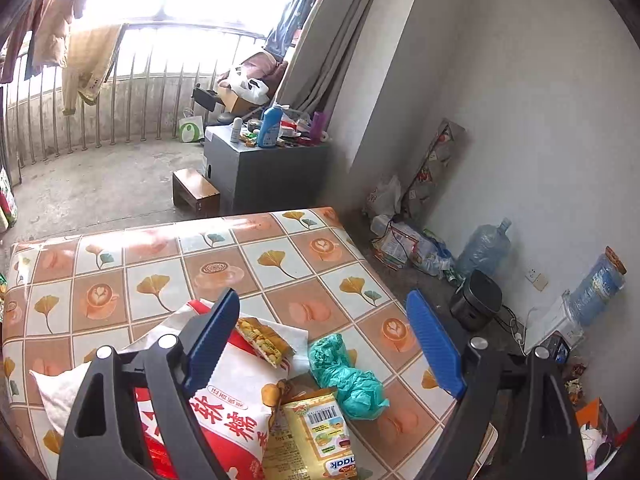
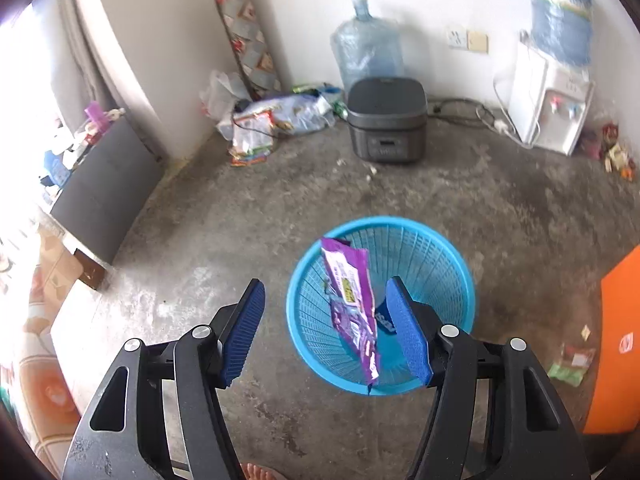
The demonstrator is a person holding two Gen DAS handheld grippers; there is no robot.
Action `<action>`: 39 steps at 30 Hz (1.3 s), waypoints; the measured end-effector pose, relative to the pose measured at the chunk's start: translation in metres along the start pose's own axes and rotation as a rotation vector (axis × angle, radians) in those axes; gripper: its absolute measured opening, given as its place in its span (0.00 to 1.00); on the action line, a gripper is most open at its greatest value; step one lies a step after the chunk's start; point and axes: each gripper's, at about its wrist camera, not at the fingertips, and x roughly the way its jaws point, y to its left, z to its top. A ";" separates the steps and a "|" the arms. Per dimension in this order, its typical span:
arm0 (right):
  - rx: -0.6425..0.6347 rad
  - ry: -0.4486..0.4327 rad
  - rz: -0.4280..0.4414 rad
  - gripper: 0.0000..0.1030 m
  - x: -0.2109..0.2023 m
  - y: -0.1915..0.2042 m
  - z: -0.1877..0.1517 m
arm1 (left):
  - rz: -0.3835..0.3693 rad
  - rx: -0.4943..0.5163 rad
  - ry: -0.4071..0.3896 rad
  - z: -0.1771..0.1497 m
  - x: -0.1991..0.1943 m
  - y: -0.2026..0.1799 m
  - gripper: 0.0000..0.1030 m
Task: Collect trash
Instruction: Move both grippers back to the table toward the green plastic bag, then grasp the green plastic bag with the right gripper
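In the left wrist view my left gripper (image 1: 326, 336) is open above a table with a patterned cloth (image 1: 168, 264). Under it lie a red and white bag (image 1: 228, 412), a small snack packet (image 1: 264, 340), a yellow wrapper (image 1: 316, 432), a crumpled teal bag (image 1: 348, 380) and a white tissue (image 1: 60, 392). In the right wrist view my right gripper (image 2: 326, 328) is open above a blue mesh basket (image 2: 440, 264) on the floor. A purple wrapper (image 2: 352, 304) hangs between the fingers over the basket, apart from both pads. A dark item lies in the basket's bottom.
A grey cabinet (image 1: 264, 172) with bottles stands beyond the table. A dark rice cooker (image 2: 386, 120), water jugs (image 2: 366, 52), a water dispenser (image 2: 548, 108) and a heap of bags (image 2: 276, 116) line the wall. An orange box (image 2: 616, 344) stands right of the basket.
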 end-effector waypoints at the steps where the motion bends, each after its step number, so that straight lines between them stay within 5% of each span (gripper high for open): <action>1: -0.036 -0.039 0.016 0.63 -0.016 0.009 0.004 | 0.003 -0.002 -0.015 -0.001 -0.005 0.004 0.81; 7: -0.236 -0.306 0.150 0.86 -0.117 0.076 0.024 | -0.014 -0.024 -0.051 -0.014 -0.027 0.024 0.81; 11: -0.325 -0.343 0.348 0.92 -0.159 0.126 0.019 | -0.070 -0.015 -0.073 -0.026 -0.044 0.028 0.81; 17: -0.419 -0.098 0.678 0.92 -0.160 0.211 -0.021 | -0.163 0.084 -0.073 -0.057 -0.071 0.009 0.81; 21: -0.449 0.082 0.798 0.90 -0.149 0.259 -0.058 | -0.190 0.119 -0.011 -0.090 -0.065 -0.005 0.81; 28: -0.464 0.304 0.839 0.81 -0.138 0.298 -0.100 | -0.044 0.308 0.027 -0.142 -0.028 -0.036 0.74; 39: -0.508 0.424 0.825 0.74 -0.121 0.311 -0.113 | 0.119 0.474 0.086 -0.172 0.017 -0.041 0.51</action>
